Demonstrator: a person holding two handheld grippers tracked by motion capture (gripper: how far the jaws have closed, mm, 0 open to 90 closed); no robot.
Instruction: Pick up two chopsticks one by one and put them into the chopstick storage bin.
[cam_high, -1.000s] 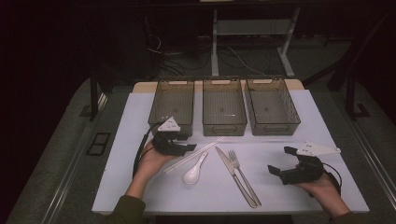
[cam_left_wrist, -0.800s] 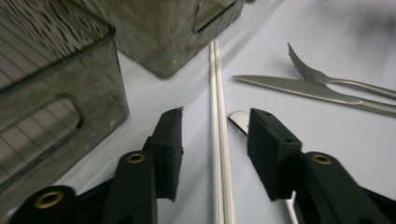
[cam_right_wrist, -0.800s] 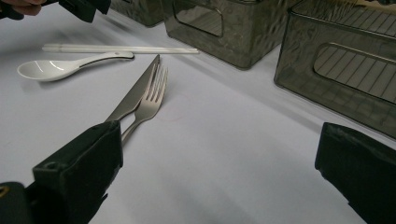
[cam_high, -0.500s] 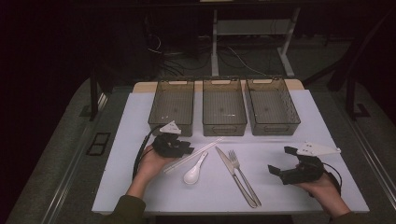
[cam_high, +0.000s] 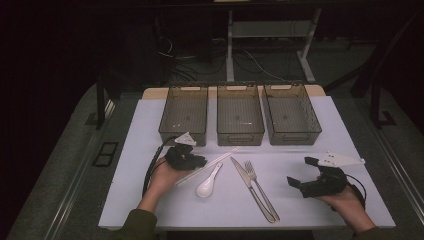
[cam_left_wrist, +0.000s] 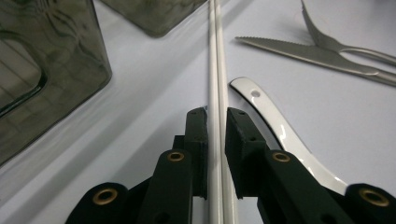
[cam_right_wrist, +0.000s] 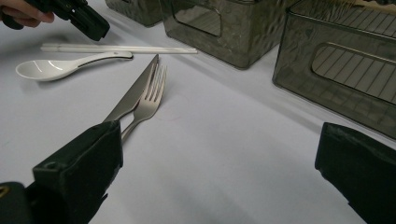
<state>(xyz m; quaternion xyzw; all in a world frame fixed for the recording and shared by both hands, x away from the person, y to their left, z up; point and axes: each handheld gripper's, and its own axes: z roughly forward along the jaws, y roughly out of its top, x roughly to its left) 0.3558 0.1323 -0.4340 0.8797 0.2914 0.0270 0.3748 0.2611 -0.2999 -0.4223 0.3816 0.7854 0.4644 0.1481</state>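
We have just been closing the left gripper (cam_left_wrist: 215, 122) on the chopsticks (cam_left_wrist: 217, 70), which lie between its narrowed jaws near the desk's middle, beside the spoon (cam_left_wrist: 280, 128). We should seat both sticks before lifting. The right gripper (cam_high: 306, 172) waits wide open near the right edge. The left gripper view confirms both sticks are between the pads; the high view cannot.

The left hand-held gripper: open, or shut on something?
Shut on the white chopsticks: the left hand-held gripper has just been closing, and its pads flank the pair tightly.
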